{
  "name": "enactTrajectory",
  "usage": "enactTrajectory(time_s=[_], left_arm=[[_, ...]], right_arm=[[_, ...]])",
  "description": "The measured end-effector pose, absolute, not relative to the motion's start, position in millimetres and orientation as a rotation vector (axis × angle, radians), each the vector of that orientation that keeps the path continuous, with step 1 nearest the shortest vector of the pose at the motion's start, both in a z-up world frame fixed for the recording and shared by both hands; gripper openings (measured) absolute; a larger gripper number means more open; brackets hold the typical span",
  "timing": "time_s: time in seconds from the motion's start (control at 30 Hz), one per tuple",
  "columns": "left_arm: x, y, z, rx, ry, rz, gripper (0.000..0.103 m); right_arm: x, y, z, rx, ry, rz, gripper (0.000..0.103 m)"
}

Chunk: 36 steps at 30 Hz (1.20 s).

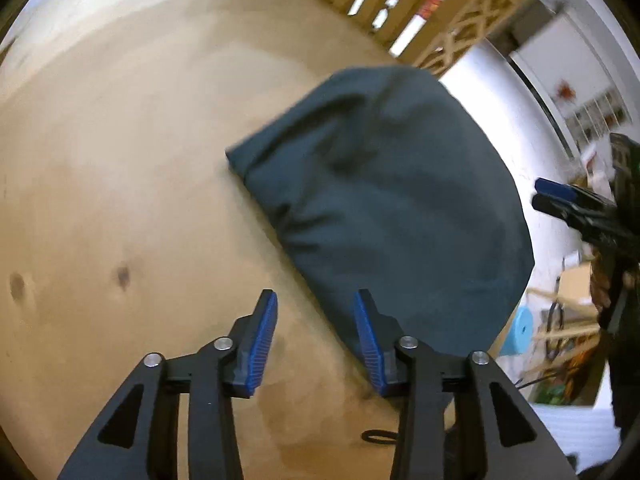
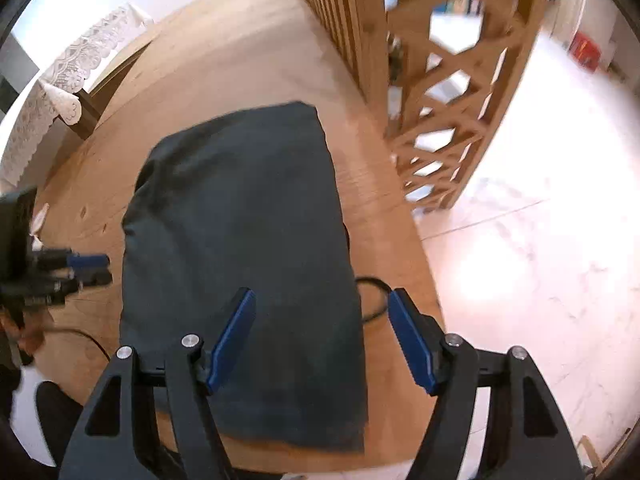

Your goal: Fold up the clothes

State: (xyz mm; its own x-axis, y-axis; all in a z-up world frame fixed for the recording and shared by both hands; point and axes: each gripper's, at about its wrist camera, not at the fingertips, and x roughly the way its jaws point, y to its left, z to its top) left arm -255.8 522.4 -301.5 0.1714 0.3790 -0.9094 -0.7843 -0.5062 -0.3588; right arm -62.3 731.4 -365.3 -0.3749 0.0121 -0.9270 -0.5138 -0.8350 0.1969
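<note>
A dark teal garment (image 1: 384, 204) lies folded into a rough rectangle on the wooden table (image 1: 120, 160), with its near end hanging over the table edge. It also shows in the right wrist view (image 2: 240, 248). My left gripper (image 1: 316, 300) is open and empty, hovering above the table at the garment's left edge. My right gripper (image 2: 322, 296) is open and empty, above the garment's near right part. The right gripper also appears at the far right of the left wrist view (image 1: 538, 194). The left gripper appears at the left of the right wrist view (image 2: 108, 268).
A wooden lattice screen (image 2: 452, 92) stands at the table's far right corner. A black cable loop (image 2: 374, 300) lies on the table beside the garment. A lace-covered table (image 2: 60, 96) is at the far left. White floor (image 2: 540, 260) lies beyond the table's right edge.
</note>
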Motion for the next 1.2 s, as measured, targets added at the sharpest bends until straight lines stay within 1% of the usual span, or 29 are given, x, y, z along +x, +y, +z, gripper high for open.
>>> enactTrajectory(time_s=[0.07, 0.23, 0.3, 0.37, 0.4, 0.43, 0.47, 0.5, 0.53, 0.57, 0.6, 0.63, 0.67, 0.7, 0.77, 0.87, 0.93, 1.1, 1.2], left_arm=[[-256, 528, -310, -1.532, 0.371, 1.523, 0.041], [-257, 541, -325, -1.582, 0.349, 1.527, 0.041], [-257, 545, -324, -1.569, 0.350, 1.536, 0.041], [-257, 549, -324, -1.562, 0.335, 1.531, 0.041], [-257, 550, -324, -1.555, 0.334, 1.533, 0.039], [-256, 551, -324, -1.547, 0.334, 1.535, 0.034], [-255, 552, -325, -1.536, 0.342, 1.546, 0.028], [-254, 553, -325, -1.523, 0.352, 1.557, 0.018], [-254, 554, -325, -1.521, 0.347, 1.560, 0.014], [-255, 554, -325, -1.520, 0.340, 1.561, 0.013], [-252, 553, -325, -1.515, 0.342, 1.568, 0.011], [-249, 552, -325, -1.510, 0.346, 1.575, 0.009], [-246, 551, -325, -1.505, 0.349, 1.581, 0.009], [-240, 553, -325, -1.493, 0.364, 1.591, 0.008], [-237, 554, -323, -1.465, 0.399, 1.617, 0.008], [-240, 554, -320, -1.441, 0.437, 1.648, 0.008], [-248, 563, -315, -1.409, 0.496, 1.680, 0.008], [-270, 568, -312, -1.330, 0.638, 1.778, 0.007], [-311, 575, -312, -1.318, 0.663, 1.827, 0.007]], right_arm=[[-73, 740, -378, -1.572, 0.680, 2.253, 0.068], [-77, 750, -388, -1.628, 0.702, 2.254, 0.068], [-76, 752, -391, -1.635, 0.715, 2.261, 0.074], [-75, 753, -393, -1.641, 0.727, 2.268, 0.076], [-74, 755, -395, -1.645, 0.743, 2.270, 0.076], [-72, 758, -399, -1.645, 0.805, 2.265, 0.078], [-70, 758, -397, -1.634, 0.811, 2.277, 0.079], [-72, 756, -397, -1.641, 0.790, 2.285, 0.079], [-75, 754, -397, -1.647, 0.768, 2.293, 0.079], [-77, 752, -396, -1.653, 0.756, 2.303, 0.077], [-77, 752, -395, -1.659, 0.798, 2.326, 0.065], [-78, 753, -395, -1.665, 0.841, 2.348, 0.050], [-79, 753, -393, -1.670, 0.878, 2.366, 0.032], [-83, 751, -392, -1.676, 0.873, 2.365, 0.032], [-91, 745, -387, -1.705, 0.788, 2.367, 0.031], [-106, 738, -375, -1.704, 0.686, 2.364, 0.024], [-124, 731, -365, -1.696, 0.581, 2.377, 0.018], [-193, 722, -349, -1.685, 0.363, 2.373, 0.017], [-246, 722, -344, -1.667, 0.240, 2.366, 0.017]])
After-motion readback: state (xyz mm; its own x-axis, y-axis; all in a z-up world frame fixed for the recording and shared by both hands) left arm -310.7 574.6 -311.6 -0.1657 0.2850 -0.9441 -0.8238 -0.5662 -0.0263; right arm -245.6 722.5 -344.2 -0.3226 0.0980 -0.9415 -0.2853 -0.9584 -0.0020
